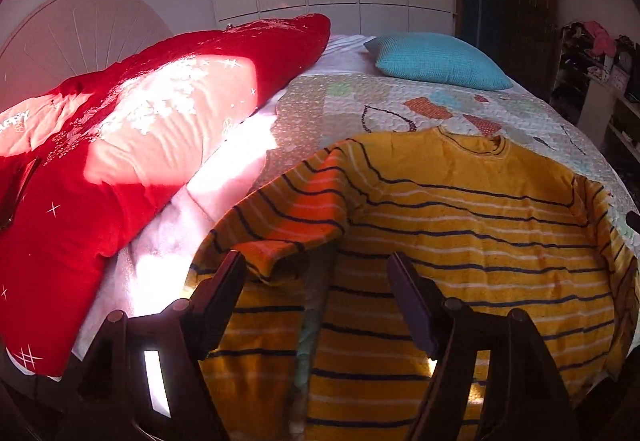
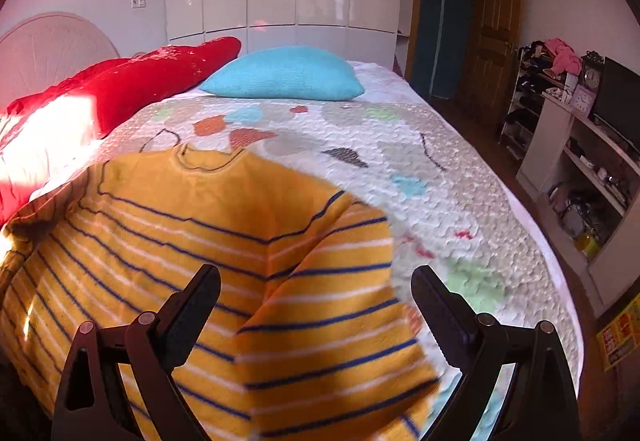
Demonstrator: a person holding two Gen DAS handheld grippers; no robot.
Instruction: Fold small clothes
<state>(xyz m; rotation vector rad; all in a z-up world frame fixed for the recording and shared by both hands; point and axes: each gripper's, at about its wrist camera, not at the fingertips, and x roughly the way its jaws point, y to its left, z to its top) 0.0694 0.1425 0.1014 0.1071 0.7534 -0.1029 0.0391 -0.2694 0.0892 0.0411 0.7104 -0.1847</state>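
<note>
A yellow sweater (image 1: pixel 460 225) with navy and white stripes lies flat on the quilted bedspread (image 1: pixel 360 101), collar toward the far side. In the left wrist view its left sleeve (image 1: pixel 296 201) is folded inward over the body. My left gripper (image 1: pixel 316 273) hovers just above that sleeve's cuff, jaws open with nothing pinched. In the right wrist view the sweater (image 2: pixel 168 209) has its right sleeve (image 2: pixel 332 301) folded inward too, slightly blurred. My right gripper (image 2: pixel 316 277) stands open above it, its pads clear of the cloth.
A large red pillow (image 1: pixel 132 145) lies along the left by the round headboard (image 1: pixel 80 29). A turquoise cushion (image 2: pixel 284 75) sits at the far side of the bed. White wardrobes line the back wall. Cluttered shelves (image 2: pixel 580 169) stand beyond the bed's right edge.
</note>
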